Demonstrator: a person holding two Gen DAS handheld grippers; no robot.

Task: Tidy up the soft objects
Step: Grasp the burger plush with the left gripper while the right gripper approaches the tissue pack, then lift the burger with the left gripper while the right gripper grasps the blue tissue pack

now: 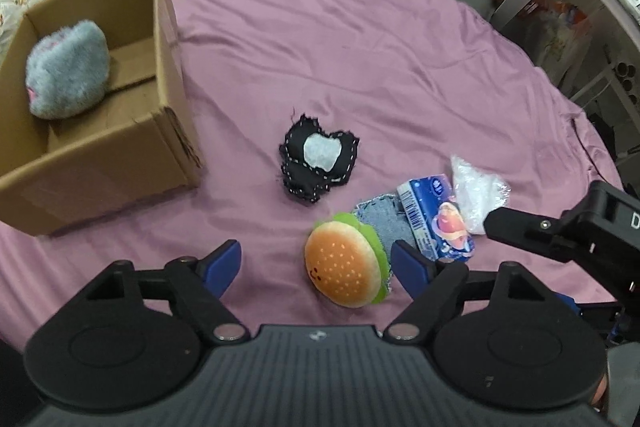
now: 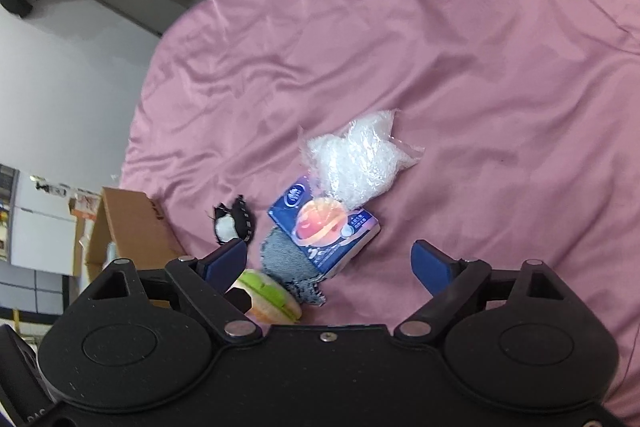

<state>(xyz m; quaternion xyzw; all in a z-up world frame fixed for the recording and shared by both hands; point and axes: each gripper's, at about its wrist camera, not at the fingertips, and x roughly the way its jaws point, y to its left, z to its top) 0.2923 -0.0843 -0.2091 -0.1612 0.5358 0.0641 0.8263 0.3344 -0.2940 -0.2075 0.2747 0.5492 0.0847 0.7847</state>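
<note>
**Soft-goods sort: one item boxed, five on the sheet**

- Stowed: grey fuzzy plush (image 1: pixel 66 69), lying inside the open cardboard box (image 1: pixel 168 83) at ten o'clock in the left wrist view.
- Outstanding, all on the pink bedsheet (image 1: pixel 340 39):
  - black stitched fabric pouch with a white patch (image 1: pixel 318 157), centre, well apart from the box;
  - burger plush (image 1: pixel 344 263), six o'clock;
  - denim patch (image 1: pixel 380 221), partly under the burger plush and the tissue pack;
  - blue tissue pack (image 1: pixel 438 223), four o'clock;
  - clear bag of white filling (image 1: pixel 476 191), touching the pack's far end.
- Tools: left gripper (image 1: pixel 316 263), jaws apart, burger plush between them, pads not pressing it. Right gripper (image 2: pixel 330 261), jaws apart over the tissue pack and denim, holding nothing.
- Progress, judged: early; one piece of six is in.
</note>
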